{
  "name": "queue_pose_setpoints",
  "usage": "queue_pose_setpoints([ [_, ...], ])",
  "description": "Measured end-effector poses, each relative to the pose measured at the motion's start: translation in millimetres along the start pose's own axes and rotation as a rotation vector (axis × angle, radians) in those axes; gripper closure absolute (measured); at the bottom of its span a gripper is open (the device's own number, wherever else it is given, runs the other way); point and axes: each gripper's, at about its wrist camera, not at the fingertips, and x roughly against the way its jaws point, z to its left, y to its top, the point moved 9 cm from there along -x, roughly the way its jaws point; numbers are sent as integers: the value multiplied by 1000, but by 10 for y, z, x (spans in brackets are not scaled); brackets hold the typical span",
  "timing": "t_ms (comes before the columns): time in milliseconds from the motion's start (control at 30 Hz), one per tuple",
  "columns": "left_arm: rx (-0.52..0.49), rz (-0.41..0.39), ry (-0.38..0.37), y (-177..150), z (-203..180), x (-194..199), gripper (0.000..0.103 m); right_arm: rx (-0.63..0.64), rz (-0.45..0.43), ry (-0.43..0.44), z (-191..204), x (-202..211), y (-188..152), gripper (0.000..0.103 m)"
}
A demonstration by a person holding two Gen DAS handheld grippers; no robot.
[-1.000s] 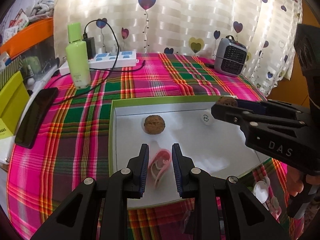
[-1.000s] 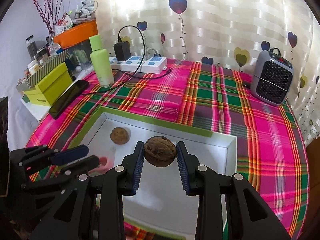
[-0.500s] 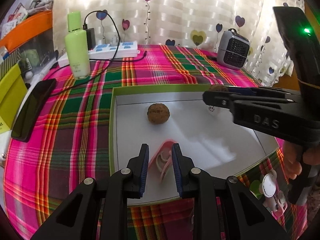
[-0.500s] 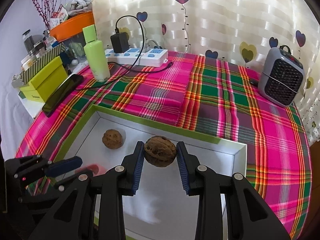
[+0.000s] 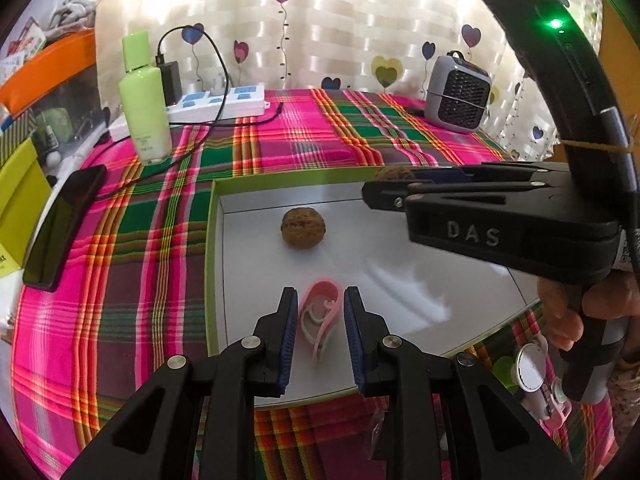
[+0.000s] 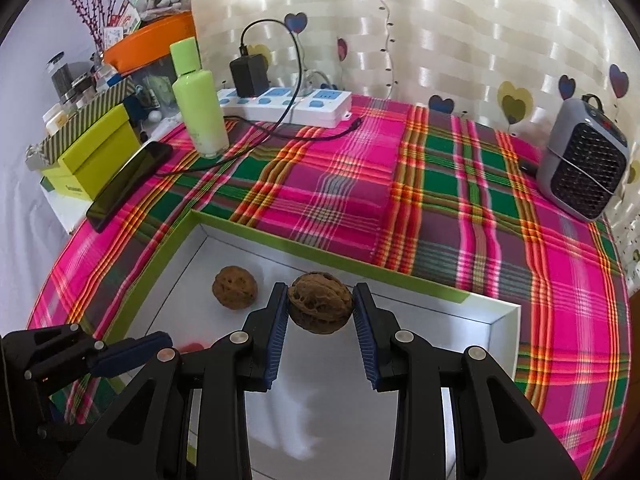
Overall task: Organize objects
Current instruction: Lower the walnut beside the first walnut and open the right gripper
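Observation:
My left gripper is shut on a pink clip, held over the near part of a white tray with a green rim. One walnut lies on the tray floor near its far left corner. My right gripper is shut on a second walnut and holds it above the tray's far side, just right of the lying walnut. The right gripper reaches in from the right in the left wrist view. The left gripper shows at the lower left of the right wrist view.
On the plaid cloth stand a green bottle, a white power strip with a charger and cable, a black phone and a grey heater. A yellow-green box sits far left. Small white and pink items lie beside the tray.
The right gripper carried its walnut a little leftward and lower over the tray, closer to the lying walnut. The left gripper stayed in place, still shut on the pink clip.

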Motion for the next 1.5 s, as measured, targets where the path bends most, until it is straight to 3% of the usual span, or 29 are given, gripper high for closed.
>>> queue_pose_setpoints([
  [167, 7, 1, 37, 15, 71, -40, 81, 12, 36, 6, 44, -128, 0, 69],
  [600, 30, -4, 34, 79, 142, -117, 82, 40, 97, 2, 78, -342, -20, 69],
  [1500, 46, -3, 31, 100, 179, -144, 80, 31, 113, 4, 103, -381, 1, 66],
])
